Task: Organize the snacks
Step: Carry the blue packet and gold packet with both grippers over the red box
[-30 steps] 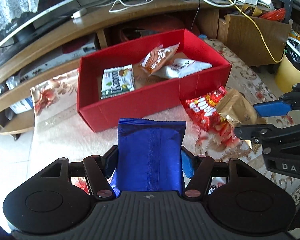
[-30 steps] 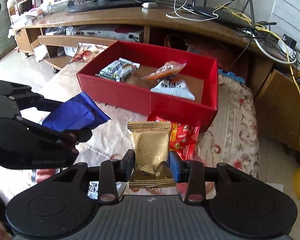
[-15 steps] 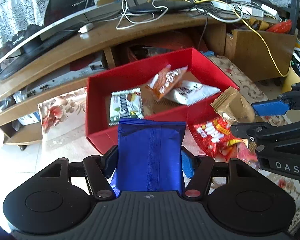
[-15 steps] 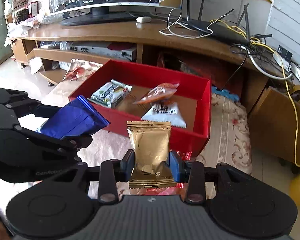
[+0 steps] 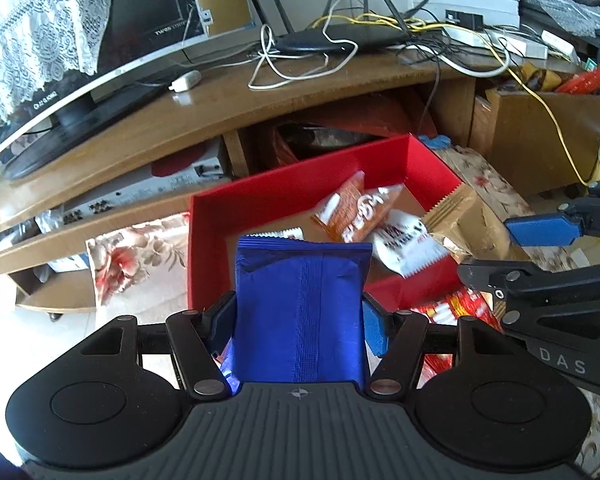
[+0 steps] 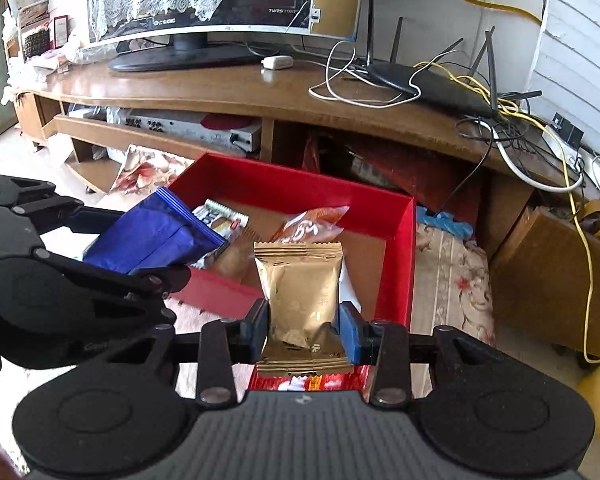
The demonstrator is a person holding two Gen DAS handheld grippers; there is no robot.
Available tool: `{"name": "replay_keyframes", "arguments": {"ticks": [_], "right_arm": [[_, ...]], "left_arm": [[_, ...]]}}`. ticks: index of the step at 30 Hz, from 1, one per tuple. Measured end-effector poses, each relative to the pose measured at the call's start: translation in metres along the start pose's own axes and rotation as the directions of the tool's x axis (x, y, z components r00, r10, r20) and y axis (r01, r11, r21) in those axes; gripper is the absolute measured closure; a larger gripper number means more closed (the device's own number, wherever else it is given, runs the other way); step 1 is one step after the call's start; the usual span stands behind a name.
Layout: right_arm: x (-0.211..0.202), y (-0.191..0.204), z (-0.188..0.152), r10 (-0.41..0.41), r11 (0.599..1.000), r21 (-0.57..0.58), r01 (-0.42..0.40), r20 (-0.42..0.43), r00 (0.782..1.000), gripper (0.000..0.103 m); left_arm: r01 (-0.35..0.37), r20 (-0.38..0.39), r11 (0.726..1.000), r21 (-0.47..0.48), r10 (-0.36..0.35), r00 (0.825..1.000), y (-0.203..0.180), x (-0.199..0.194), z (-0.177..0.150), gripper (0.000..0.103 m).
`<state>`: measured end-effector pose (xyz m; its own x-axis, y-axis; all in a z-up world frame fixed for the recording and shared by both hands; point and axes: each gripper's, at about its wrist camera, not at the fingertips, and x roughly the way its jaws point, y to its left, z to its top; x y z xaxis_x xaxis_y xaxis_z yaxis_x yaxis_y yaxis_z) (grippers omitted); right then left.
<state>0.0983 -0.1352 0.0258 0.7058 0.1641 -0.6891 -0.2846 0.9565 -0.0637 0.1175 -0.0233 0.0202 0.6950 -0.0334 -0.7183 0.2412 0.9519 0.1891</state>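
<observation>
My left gripper (image 5: 298,322) is shut on a blue snack packet (image 5: 300,308) and holds it above the near wall of the red box (image 5: 260,196). My right gripper (image 6: 302,326) is shut on a gold snack packet (image 6: 300,284), held over the box's right part (image 6: 400,256). The gold packet also shows in the left wrist view (image 5: 456,220), and the blue one in the right wrist view (image 6: 156,236). Inside the box lie an orange packet (image 5: 352,212), a white packet (image 5: 404,244) and a green-and-white packet (image 6: 220,216).
A red snack bag (image 5: 456,308) lies on the floral cloth (image 6: 452,268) in front of the box. Behind stands a wooden TV stand (image 6: 220,88) with a monitor, router and cables. A brown cabinet (image 6: 548,272) is at the right.
Both grippers have moved forward and up with their packets, from in front of the box to over it. The red bag stays on the cloth.
</observation>
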Motion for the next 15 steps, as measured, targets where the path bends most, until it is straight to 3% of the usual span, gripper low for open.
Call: {"name": "replay_keyframes", "arguments": {"ticks": [15], "right_arm": [[0.04, -0.007, 0.031, -0.013, 1.0, 0.0, 0.013, 0.005, 1.0, 0.066]], "left_arm": [[-0.037, -0.019, 0.999, -0.03, 0.036, 0.999, 0.011, 0.033, 0.024, 0.034]]}}
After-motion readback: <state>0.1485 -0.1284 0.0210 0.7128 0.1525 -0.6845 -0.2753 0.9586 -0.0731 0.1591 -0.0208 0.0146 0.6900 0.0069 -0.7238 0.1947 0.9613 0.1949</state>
